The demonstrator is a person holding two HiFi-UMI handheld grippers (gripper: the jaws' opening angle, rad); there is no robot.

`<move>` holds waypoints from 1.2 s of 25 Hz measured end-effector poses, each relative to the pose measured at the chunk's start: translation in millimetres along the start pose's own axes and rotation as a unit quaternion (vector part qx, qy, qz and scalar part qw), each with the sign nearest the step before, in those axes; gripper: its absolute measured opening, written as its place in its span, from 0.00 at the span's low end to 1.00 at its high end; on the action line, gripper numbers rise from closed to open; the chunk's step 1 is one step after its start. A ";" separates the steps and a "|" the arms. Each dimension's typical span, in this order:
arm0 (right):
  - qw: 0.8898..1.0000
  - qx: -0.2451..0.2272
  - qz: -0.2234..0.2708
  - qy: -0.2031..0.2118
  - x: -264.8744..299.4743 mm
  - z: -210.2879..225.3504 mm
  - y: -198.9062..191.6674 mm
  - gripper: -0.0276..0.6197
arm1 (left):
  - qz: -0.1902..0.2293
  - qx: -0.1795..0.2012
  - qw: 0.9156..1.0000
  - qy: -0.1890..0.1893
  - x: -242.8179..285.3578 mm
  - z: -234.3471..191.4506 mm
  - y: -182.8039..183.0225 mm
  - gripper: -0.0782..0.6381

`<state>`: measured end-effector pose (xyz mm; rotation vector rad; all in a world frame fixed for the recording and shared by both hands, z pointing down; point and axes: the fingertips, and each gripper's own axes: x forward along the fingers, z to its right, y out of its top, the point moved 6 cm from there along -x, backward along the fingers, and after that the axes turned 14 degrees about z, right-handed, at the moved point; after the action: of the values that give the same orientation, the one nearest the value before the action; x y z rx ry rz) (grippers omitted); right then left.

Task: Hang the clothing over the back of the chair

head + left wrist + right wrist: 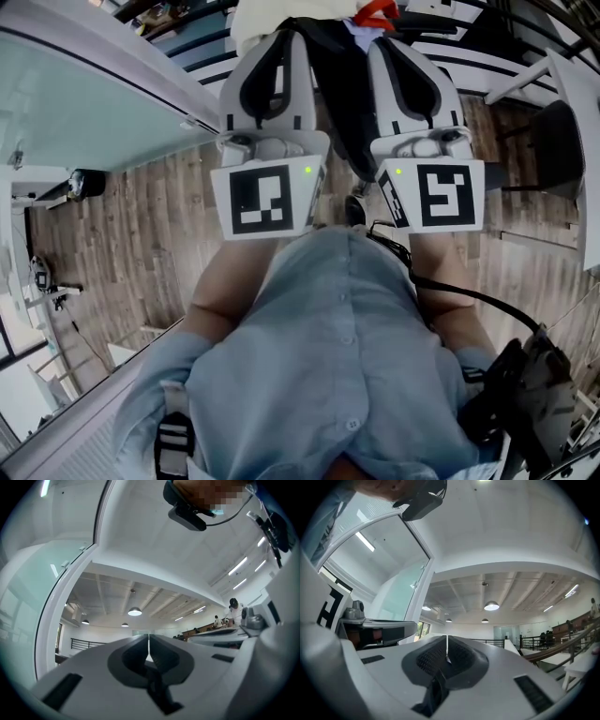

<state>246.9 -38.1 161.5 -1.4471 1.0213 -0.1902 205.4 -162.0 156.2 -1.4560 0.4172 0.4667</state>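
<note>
In the head view both grippers are held up close in front of the person's light blue shirt [337, 347], pointing forward and slightly up. My left gripper [284, 39] has its jaws pressed together, and the left gripper view shows the same tips [149, 642] with nothing between them. My right gripper [394, 49] is likewise shut and empty [447, 645]. Beyond and between the two grippers hangs a dark garment [339, 103], with cream cloth [255, 23] and a red bit [377, 13] at its top. Neither gripper touches it. What carries the garment is hidden.
A glass wall [84, 103] runs along the left above the wooden floor [131, 225]. A dark chair [555, 141] stands at the right beside a white table edge [574, 103]. Both gripper views look up at the ceiling and its lamps [491, 605].
</note>
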 end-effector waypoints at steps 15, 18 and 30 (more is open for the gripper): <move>1.000 -0.003 -0.001 0.010 1.7 -4.9 2.1 0.06 | -0.002 -0.009 1.000 -0.003 0.7 4.3 0.6 0.13; 1.000 -0.002 -0.003 0.009 -0.3 -4.3 2.1 0.06 | -0.003 -0.008 1.000 -0.003 0.1 5.7 1.1 0.13; 1.000 0.003 -0.004 0.010 -0.5 -2.6 -3.7 0.06 | -0.009 -0.007 1.000 -0.005 1.1 7.6 -5.2 0.13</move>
<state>246.6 -40.3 165.5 -1.4472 1.0306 -0.2146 209.1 -154.7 160.5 -1.4686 0.3927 0.4628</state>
